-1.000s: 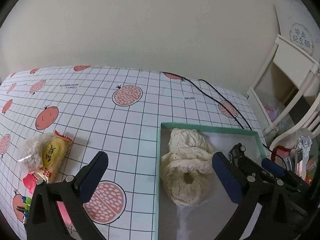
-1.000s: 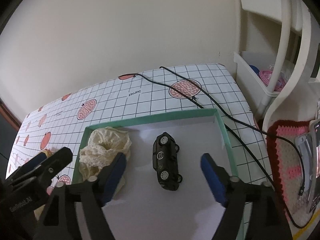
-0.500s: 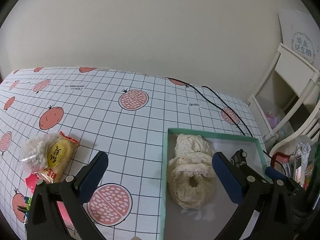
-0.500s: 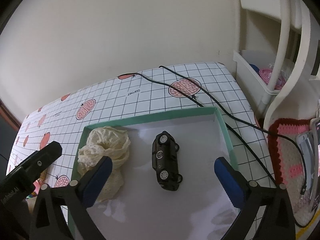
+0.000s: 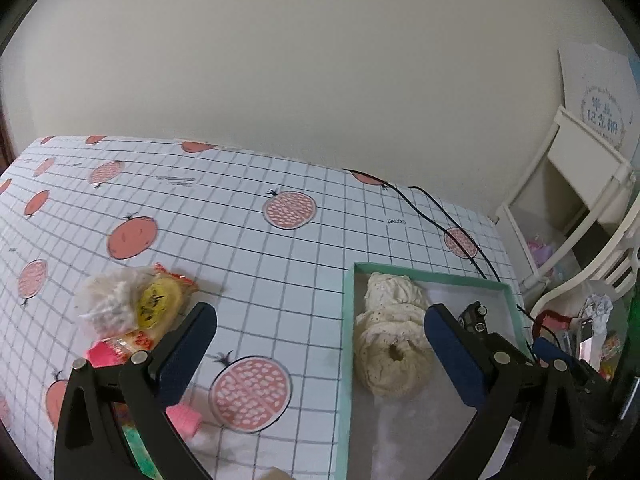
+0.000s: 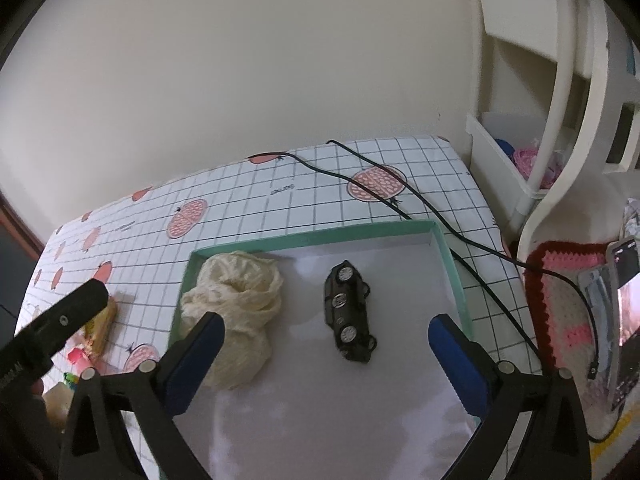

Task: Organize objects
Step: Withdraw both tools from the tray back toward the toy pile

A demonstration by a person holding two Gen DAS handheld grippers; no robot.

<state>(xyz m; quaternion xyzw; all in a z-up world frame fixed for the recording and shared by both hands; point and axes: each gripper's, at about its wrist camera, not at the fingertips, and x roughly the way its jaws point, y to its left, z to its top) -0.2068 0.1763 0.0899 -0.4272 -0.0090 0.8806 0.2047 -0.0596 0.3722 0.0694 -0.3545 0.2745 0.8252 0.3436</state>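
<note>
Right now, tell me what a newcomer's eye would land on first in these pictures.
The shallow mint-green cardboard box on the pomegranate-print grid tablecloth stands out first. Inside lie a black toy car tipped on its side and, left of it, a crumpled cream lace cloth. Left of the box, a yellow snack packet sits among small clutter.

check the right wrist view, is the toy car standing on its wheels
No, the toy car lies tipped on its side inside the green tray, wheels facing up.

1. My left gripper (image 5: pixel 320 338) is spread wide, blue pads at nine and three o'clock, gripping nothing.
2. My right gripper (image 6: pixel 326 340) is equally wide, empty; the left one's finger shows at nine o'clock.
</note>
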